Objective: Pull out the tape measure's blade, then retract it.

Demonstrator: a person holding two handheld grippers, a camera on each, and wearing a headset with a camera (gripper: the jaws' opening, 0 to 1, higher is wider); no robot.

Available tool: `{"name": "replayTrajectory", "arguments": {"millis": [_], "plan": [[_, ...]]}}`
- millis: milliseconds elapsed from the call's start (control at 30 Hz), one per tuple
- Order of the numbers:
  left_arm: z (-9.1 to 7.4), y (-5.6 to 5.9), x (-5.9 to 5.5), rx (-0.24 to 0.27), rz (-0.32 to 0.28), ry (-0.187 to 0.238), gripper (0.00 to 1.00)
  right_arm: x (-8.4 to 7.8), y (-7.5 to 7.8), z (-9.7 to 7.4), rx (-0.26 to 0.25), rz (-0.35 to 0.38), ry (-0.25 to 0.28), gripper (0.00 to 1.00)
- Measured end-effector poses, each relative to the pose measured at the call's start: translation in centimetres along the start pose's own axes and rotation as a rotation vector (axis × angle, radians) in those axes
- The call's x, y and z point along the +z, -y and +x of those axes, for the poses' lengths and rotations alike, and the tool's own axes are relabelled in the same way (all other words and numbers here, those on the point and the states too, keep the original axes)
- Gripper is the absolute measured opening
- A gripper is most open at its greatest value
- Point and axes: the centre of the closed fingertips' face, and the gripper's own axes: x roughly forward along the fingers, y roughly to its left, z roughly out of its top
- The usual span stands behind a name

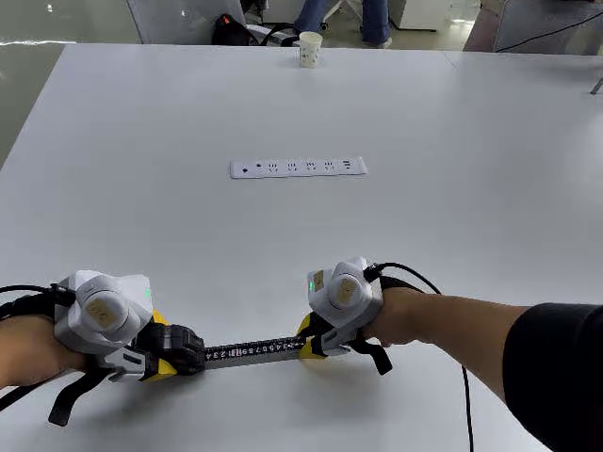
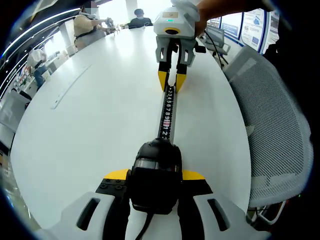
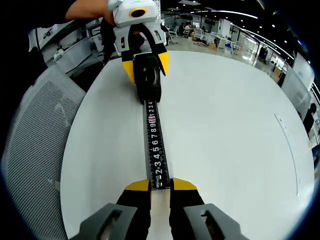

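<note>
A black tape measure case (image 1: 179,348) (image 2: 156,172) (image 3: 148,75) lies near the table's front edge, clamped in my left gripper (image 1: 160,363) (image 2: 155,175) (image 3: 146,62), which is shut on it. Its black blade (image 1: 254,351) (image 2: 167,107) (image 3: 154,150), printed with numbers, runs flat along the table to my right gripper (image 1: 311,347) (image 3: 160,187) (image 2: 171,80). That gripper's yellow-tipped jaws are shut on the blade's end. A short length of blade is out, about fourteen marks.
A white power strip (image 1: 298,168) lies mid-table beyond the grippers. A paper cup (image 1: 310,49) stands at the far edge. The white table (image 1: 424,188) stretches wide. A mesh office chair (image 2: 275,125) (image 3: 35,140) sits by the near edge. People sit far off.
</note>
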Motion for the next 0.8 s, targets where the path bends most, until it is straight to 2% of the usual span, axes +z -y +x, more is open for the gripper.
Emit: {"name": "replayTrajectory", "arguments": {"millis": [800], "plan": [[-0.17, 0.24, 0.22, 0.002, -0.003, 0.004, 0.31, -0.88, 0.10, -0.48, -0.004, 0.007, -0.013, 0.09]]}}
